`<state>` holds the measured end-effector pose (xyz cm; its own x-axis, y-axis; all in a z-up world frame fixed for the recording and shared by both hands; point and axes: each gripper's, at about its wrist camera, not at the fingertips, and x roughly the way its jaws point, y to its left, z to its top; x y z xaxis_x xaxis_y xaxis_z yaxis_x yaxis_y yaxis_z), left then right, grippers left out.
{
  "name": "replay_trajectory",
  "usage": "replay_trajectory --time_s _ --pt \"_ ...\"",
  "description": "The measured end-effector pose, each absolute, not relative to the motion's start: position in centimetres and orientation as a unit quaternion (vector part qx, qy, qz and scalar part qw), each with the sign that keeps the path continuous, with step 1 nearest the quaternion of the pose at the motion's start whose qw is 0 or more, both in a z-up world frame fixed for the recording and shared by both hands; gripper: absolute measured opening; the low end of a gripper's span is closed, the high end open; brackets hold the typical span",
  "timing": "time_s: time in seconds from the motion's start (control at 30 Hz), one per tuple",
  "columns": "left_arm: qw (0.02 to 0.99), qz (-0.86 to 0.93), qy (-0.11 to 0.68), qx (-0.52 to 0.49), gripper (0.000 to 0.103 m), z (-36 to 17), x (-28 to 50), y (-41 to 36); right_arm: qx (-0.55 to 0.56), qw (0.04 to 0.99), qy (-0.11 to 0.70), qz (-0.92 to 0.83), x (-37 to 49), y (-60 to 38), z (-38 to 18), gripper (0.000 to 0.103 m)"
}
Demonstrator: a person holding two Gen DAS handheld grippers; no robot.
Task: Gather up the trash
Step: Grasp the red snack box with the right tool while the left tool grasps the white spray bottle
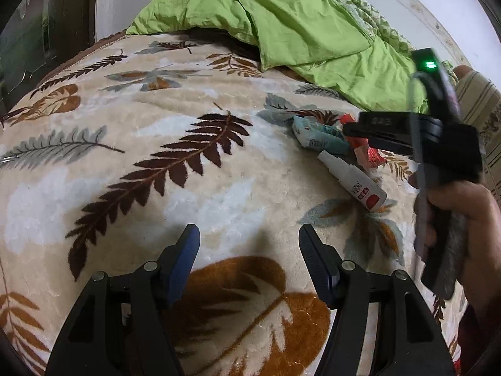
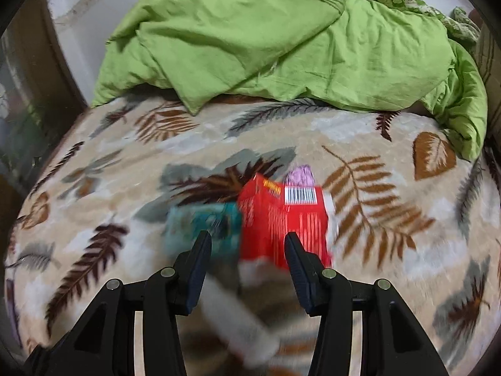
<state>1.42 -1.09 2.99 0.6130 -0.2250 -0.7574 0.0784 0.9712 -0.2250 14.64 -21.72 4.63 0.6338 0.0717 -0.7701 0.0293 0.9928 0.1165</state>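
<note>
Trash lies on the leaf-patterned blanket (image 1: pixel 188 131). In the left wrist view a teal and white wrapper (image 1: pixel 316 134), a red wrapper (image 1: pixel 372 156) and a small white bottle (image 1: pixel 350 181) lie together at the right. My left gripper (image 1: pixel 249 238) is open and empty, low over the blanket, left of the pile. My right gripper (image 1: pixel 347 130) hovers over the wrappers. In the right wrist view my right gripper (image 2: pixel 247 244) is open just above the red wrapper (image 2: pixel 281 219), the teal wrapper (image 2: pixel 200 228) and the blurred white bottle (image 2: pixel 238 322). A small purple wrapper (image 2: pixel 300 175) lies behind.
A crumpled green duvet (image 1: pixel 281 25) is heaped at the far side of the bed, also in the right wrist view (image 2: pixel 281 37). A striped pillow (image 1: pixel 479 109) lies at the right. The bed's left edge (image 1: pixel 78 59) drops to a dark floor.
</note>
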Motion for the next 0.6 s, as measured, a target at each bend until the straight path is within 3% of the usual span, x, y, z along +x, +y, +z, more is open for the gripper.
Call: replay_trajectory --time_s 0.07,0.17,0.3,0.5,0.6 --pt "0.892 -0.085 0.435 -0.085 0.065 2.9 1.6 -1.1 0.055 0.899 0.434 -0.004 15.4 -22.3 4.0 0.048" --pt "0.891 -0.086 0.437 -0.089 0.065 2.8 1.7 -1.0 0.052 0.891 0.451 -0.019 15.9 -23.3 3.0 0.031" --pt "0.888 -0.087 0.440 -0.095 0.065 2.7 1.9 -0.9 0.017 0.898 0.441 -0.006 14.5 -23.8 2.7 0.023" --pt "0.889 -0.087 0.437 -0.108 0.065 3.0 1.9 -0.3 -0.021 0.897 0.439 0.053 9.9 -21.4 2.8 0.019" --pt "0.891 -0.083 0.429 -0.122 0.065 3.3 1.7 0.4 0.027 0.890 0.446 0.096 7.3 -20.6 2.8 0.019"
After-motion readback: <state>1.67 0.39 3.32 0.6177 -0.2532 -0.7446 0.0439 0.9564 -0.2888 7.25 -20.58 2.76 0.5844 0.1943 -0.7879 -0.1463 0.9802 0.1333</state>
